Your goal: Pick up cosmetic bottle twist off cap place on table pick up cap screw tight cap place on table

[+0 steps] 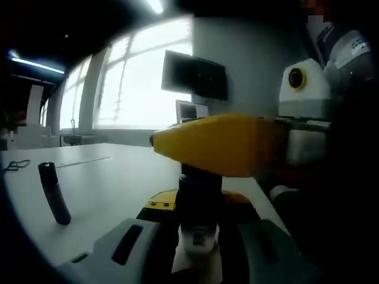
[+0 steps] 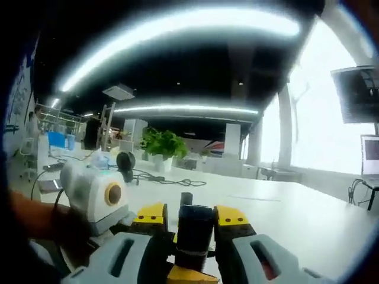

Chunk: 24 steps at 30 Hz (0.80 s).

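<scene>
**Both grippers on the bottle, held above the table**

Left gripper view: left gripper [image 1: 198, 234] jaws are clamped on the bottle [image 1: 199, 228], a dark body with a white label low down, standing upright between the pads. Right gripper [image 1: 237, 145] comes in from the right, its yellow jaw lying across the top of the bottle, so the cap is hidden here. Past that, a dark tube [image 1: 54, 193] stands tilted on the white table [image 1: 112, 177], well apart from the bottle. Further back: a monitor [image 1: 195, 75] against bright windows.

Right gripper view: right gripper [image 2: 192, 236] jaws are closed around the dark cap [image 2: 194, 228], yellow pads on either side of it. Left gripper's white body [image 2: 95, 195] sits just beside, to the left. Beyond, cables [image 2: 160, 177] and a headset [image 2: 125, 163] lie on the table [image 2: 284, 207]; a plant [image 2: 163, 145] stands at the far end.
</scene>
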Available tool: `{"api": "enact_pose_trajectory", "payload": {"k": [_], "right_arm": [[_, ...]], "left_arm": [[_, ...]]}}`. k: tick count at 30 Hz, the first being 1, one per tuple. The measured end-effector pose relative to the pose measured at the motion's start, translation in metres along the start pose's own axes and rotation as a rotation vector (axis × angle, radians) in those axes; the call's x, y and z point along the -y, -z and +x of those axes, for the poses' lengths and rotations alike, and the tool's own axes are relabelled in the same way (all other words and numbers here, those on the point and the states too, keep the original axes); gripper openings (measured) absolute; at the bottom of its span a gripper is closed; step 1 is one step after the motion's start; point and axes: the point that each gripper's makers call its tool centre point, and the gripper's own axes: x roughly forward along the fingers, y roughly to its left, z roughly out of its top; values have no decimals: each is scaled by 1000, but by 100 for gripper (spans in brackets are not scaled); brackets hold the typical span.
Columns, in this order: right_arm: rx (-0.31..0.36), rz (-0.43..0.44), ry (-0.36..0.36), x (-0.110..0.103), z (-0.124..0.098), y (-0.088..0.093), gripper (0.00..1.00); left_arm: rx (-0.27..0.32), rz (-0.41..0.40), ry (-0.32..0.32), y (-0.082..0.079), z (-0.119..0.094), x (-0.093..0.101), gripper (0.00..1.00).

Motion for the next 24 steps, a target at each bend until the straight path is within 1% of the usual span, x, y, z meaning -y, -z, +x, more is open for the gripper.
{"api": "enact_pose_trajectory", "payload": {"k": [2, 3, 4, 5, 6, 7, 8, 9, 10, 11, 13, 14, 16, 17, 18, 19, 20, 21, 22, 23, 24], "right_arm": [[17, -4, -42, -4, 0, -4, 32], [26, -4, -48, -2, -2, -6, 32], [46, -6, -83, -5, -3, -9, 32], [44, -4, -86, -2, -5, -9, 33], [60, 0, -104, -2, -6, -12, 33], [78, 2, -148, -6, -7, -16, 33], [74, 9, -151, -3, -8, -16, 33], [79, 19, -178, -4, -8, -18, 32], [86, 28, -222, -6, -9, -21, 32], [91, 51, -247, -5, -10, -23, 32], [90, 110, -330, -6, -10, -27, 31], [85, 136, -373, -1, -10, -25, 31], [75, 183, -477, -1, -11, -26, 32], [68, 198, -501, 3, -9, -27, 32], [49, 193, -565, 0, -10, -25, 31], [37, 206, -593, 2, -8, -25, 32], [42, 188, -641, 2, -9, -27, 31], [20, 183, -717, -1, -11, -26, 31], [18, 182, -726, -1, -11, -26, 31], [9, 145, -797, -4, -13, -25, 32], [-14, 138, -834, -5, -14, -22, 32]], "left_arm": [[-1, 1, 0, 0, 0, 0, 15], [-1, 0, 0, 1, 0, 0, 15], [-1, 0, 0, 1, 0, 0, 15], [0, 0, 1, 1, 0, 0, 15], [0, 0, 1, 1, 0, 0, 15], [0, 0, 1, 1, 0, 0, 15], [0, 0, 1, 1, 0, 0, 15], [0, -1, 1, 1, 0, 0, 15], [0, -1, 1, 1, 0, 0, 15], [0, -1, 1, 1, -1, 0, 15], [-1, -2, 1, 1, -1, -1, 15], [-1, -2, 1, 1, -1, -1, 15], [-1, -2, 1, 1, -1, -1, 15], [0, -3, 1, 1, -1, -1, 15], [0, -4, 1, 1, -1, -1, 15], [0, -4, 2, 1, -1, -1, 15], [0, -4, 2, 1, 0, -1, 15], [0, -3, 2, 1, 0, -1, 15], [0, -3, 2, 1, 0, -1, 15], [0, -4, 2, 1, 0, -1, 15], [0, -4, 2, 1, 0, -2, 15]]}}
